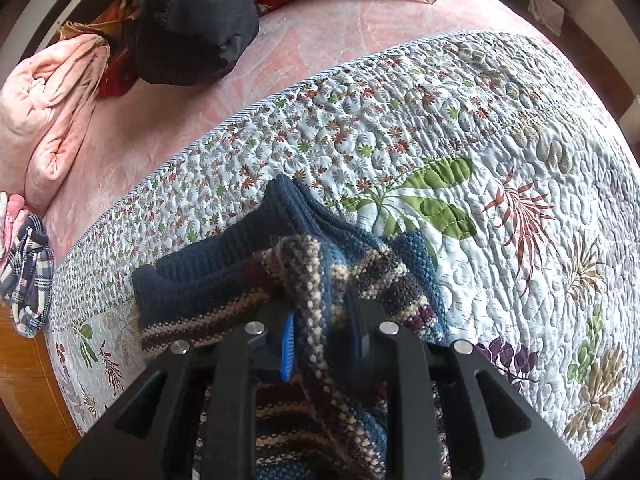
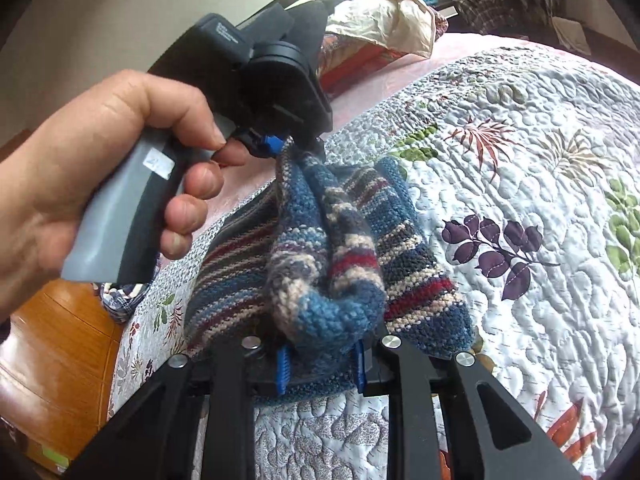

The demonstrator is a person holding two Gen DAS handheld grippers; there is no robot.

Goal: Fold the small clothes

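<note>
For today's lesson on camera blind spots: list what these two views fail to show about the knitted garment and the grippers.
- Left wrist view: the garment's near part is hidden under the left hand-held gripper.
- Right wrist view: the left hand-held gripper's fingertips are buried in knit folds.
- Right wrist view: the label on its grey handle is too small to read.
- Both views: bunching hides what kind of garment it is.

A coarse, chunky knit was seen in the striped sweater (image 2: 352,264), with a navy ribbed part. The quilt (image 1: 500,168) was puckered, stitched cotton, matt. Matt black plastic, ridged blue pads (image 2: 281,372) and shiny metal pins were shown on the right tool (image 2: 320,368). The floor (image 2: 52,344) was glossy wood.
</note>
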